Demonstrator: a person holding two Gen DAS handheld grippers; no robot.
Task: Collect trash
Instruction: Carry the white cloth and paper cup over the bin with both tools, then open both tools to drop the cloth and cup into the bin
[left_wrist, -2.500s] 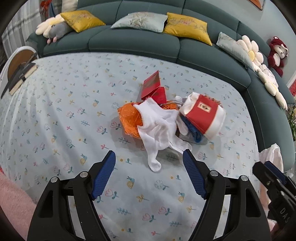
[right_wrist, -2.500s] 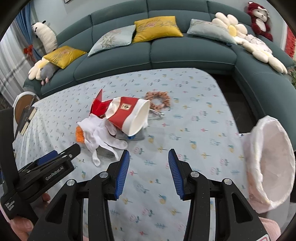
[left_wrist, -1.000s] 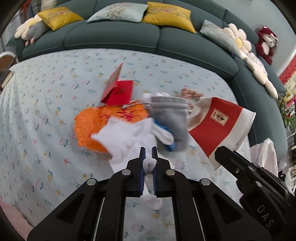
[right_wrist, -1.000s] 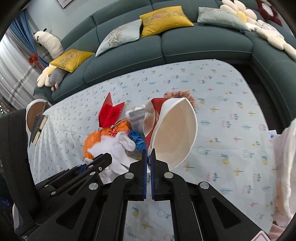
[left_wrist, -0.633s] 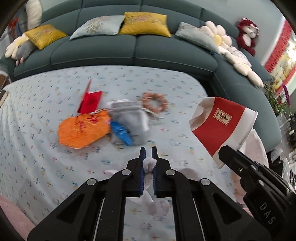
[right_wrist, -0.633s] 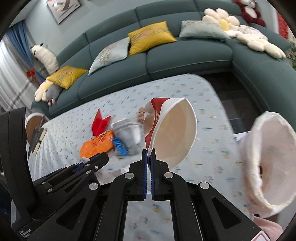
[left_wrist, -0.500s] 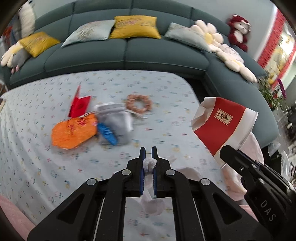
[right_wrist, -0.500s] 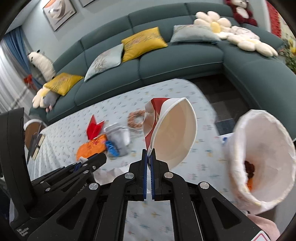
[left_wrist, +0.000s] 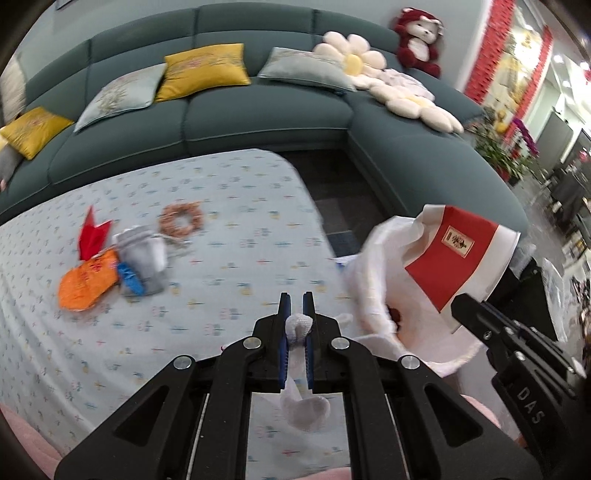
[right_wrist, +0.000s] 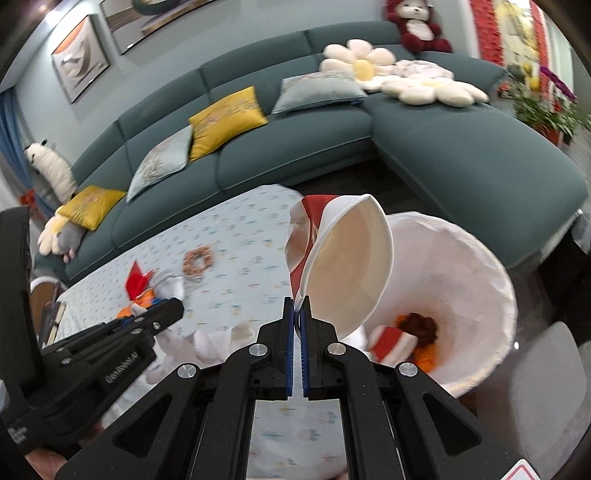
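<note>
Two pieces of rubbish have left the table since a couple of seconds ago. Left gripper (left_wrist: 296, 301): jaws pinched on a white glove (left_wrist: 300, 326), its loose fingers dangling below. Right gripper (right_wrist: 296, 309): jaws clamped on the rim of a red-and-white paper cup (right_wrist: 347, 266), mouth turned toward the camera.

Both were lying in the pile a moment back. Now the cup hangs over the white-lined bin (right_wrist: 476, 266) at about 3 o'clock from the table (left_wrist: 229, 258). The glove is short of the bin, over the table's edge.

Bin already holds some scraps, red and orange. Orange bag (left_wrist: 86, 280), grey pouch (left_wrist: 142, 258), red card (left_wrist: 92, 232) and beaded ring (left_wrist: 181, 220) remain at 10 o'clock on the table.

Judgement: drop-off is next; roughly half the litter is left to fetch.
</note>
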